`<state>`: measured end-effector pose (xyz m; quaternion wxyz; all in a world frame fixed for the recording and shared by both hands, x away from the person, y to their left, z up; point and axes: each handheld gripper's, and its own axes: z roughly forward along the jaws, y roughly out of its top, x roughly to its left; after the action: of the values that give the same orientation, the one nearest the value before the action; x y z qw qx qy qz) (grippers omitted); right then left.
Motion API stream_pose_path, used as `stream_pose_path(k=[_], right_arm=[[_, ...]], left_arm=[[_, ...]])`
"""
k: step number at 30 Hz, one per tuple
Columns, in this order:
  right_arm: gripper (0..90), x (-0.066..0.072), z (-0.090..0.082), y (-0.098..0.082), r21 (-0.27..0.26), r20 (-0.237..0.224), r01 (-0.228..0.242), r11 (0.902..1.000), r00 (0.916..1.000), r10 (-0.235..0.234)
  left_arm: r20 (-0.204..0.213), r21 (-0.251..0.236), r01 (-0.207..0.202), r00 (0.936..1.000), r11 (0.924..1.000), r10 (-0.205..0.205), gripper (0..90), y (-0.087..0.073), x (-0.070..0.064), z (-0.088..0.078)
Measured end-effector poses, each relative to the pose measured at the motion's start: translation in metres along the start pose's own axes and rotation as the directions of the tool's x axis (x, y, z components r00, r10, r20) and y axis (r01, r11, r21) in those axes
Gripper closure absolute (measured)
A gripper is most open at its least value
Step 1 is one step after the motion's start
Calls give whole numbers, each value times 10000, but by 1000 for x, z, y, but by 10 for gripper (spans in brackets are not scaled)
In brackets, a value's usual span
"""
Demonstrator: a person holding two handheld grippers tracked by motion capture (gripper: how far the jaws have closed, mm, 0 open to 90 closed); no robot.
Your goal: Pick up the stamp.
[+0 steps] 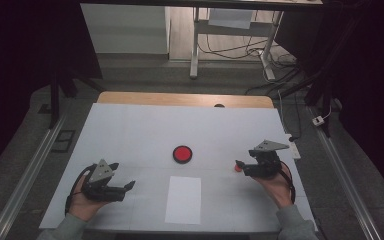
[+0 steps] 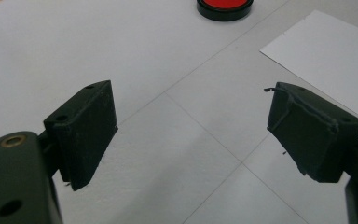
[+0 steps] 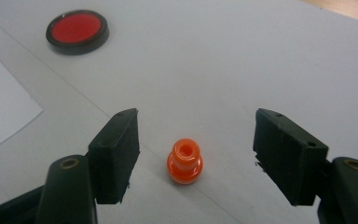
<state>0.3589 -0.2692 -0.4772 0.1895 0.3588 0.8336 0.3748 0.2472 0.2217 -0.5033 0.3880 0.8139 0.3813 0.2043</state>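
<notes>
A small orange plastic piece stands upright on the white table, between the jaws of my right gripper. The pads are apart from it on both sides, so the gripper is open. From above, the same orange piece shows just left of the right gripper. A round red disc with a black rim lies at the table's middle; it is also the red disc at the upper left of the right gripper view. My left gripper is open over bare table at the near left.
A white sheet of paper lies near the front edge, between the two hands. The white table top ends in a wooden strip at the back. Beyond it are a desk frame and cables on the floor.
</notes>
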Motion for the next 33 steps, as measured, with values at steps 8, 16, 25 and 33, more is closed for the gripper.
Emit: stream_pose_path(k=[8,16,25,33], right_arm=[[430,2,11,-6,239,65,99,9997,9999,-101],[482,3,17,-8,364,-19,195,9991,9998,-195],[514,3,22,-11,575,7,201,9981,9998,-201],[620,3,25,-13,746,31,232,9969,9997,-235]], left_arm=[[-20,61,40,10000,10000,-40,157,-1,1,1],[-28,81,78,10000,9999,-77,157,-2,1,1],[-26,99,77,10000,9999,-77,157,-3,2,1],[-23,103,99,9999,9999,-99,157,-3,2,1]])
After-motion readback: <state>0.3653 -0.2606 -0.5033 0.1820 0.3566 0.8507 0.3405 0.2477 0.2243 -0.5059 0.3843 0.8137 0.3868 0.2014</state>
